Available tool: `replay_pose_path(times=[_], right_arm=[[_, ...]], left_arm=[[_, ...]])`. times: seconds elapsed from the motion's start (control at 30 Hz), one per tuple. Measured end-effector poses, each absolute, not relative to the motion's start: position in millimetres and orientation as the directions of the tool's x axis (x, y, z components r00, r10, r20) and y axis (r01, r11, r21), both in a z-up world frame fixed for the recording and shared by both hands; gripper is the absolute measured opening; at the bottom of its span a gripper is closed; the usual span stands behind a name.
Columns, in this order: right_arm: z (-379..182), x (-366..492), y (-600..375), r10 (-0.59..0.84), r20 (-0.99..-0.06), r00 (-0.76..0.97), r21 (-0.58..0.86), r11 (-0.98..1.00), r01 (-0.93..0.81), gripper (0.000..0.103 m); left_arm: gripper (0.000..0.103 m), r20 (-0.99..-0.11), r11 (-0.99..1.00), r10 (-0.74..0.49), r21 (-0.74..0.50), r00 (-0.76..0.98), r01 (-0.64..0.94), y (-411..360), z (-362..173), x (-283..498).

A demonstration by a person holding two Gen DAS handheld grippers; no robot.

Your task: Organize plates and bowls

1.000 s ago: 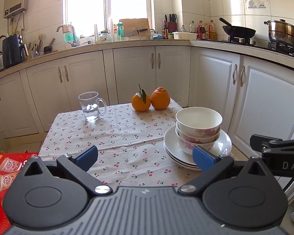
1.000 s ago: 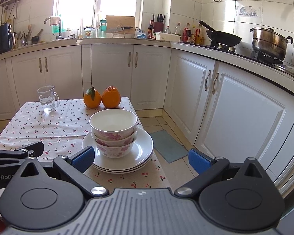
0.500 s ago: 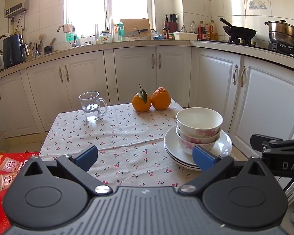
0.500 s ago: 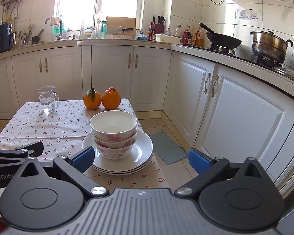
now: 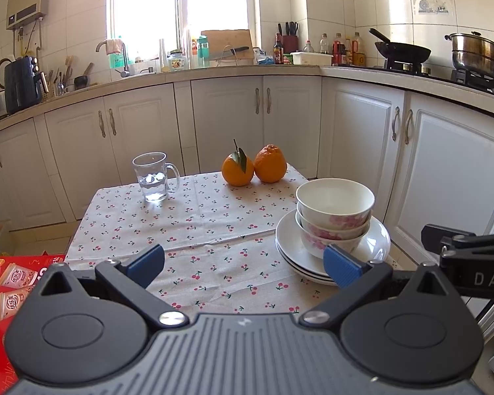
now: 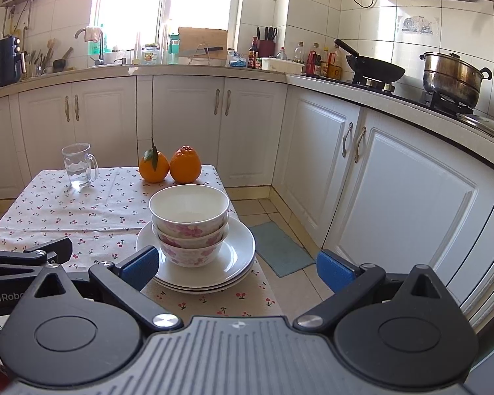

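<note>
Two white bowls with pink flowers (image 5: 334, 212) (image 6: 189, 220) sit nested on a stack of white plates (image 5: 373, 242) (image 6: 240, 247) at the right edge of the cloth-covered table (image 5: 197, 230) (image 6: 82, 210). My left gripper (image 5: 243, 265) is open and empty, held above the table's near edge, left of the stack. My right gripper (image 6: 235, 268) is open and empty, just in front of the stack, its left finger (image 6: 140, 265) near the plates' rim. Each gripper shows at the edge of the other's view.
A glass mug (image 5: 153, 176) with water stands at the table's far left. Two oranges (image 5: 253, 166) sit at the far middle. A red box (image 5: 3, 296) lies left of the table. White cabinets (image 6: 395, 197) and a floor mat (image 6: 280, 248) are to the right.
Both views have shifted very slightly. The bowls, plates and both grippers stay as they were.
</note>
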State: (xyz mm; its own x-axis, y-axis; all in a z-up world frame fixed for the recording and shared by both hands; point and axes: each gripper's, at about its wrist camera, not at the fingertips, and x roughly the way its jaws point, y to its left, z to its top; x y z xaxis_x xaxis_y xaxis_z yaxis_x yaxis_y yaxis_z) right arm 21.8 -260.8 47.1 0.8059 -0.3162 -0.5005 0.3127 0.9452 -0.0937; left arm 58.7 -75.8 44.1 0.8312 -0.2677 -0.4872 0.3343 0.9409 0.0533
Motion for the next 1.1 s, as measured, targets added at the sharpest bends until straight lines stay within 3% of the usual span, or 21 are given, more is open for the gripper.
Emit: replay_pose_path(times=[1.1], right_arm=[[46.6, 27.1, -256.9, -0.326, -0.505, 0.799, -0.123, 0.944, 0.308, 0.103]], left_arm=[[0.102, -0.502, 0.942, -0.267, 0.041, 0.822, 0.332, -73.8, 37.6, 66.1]])
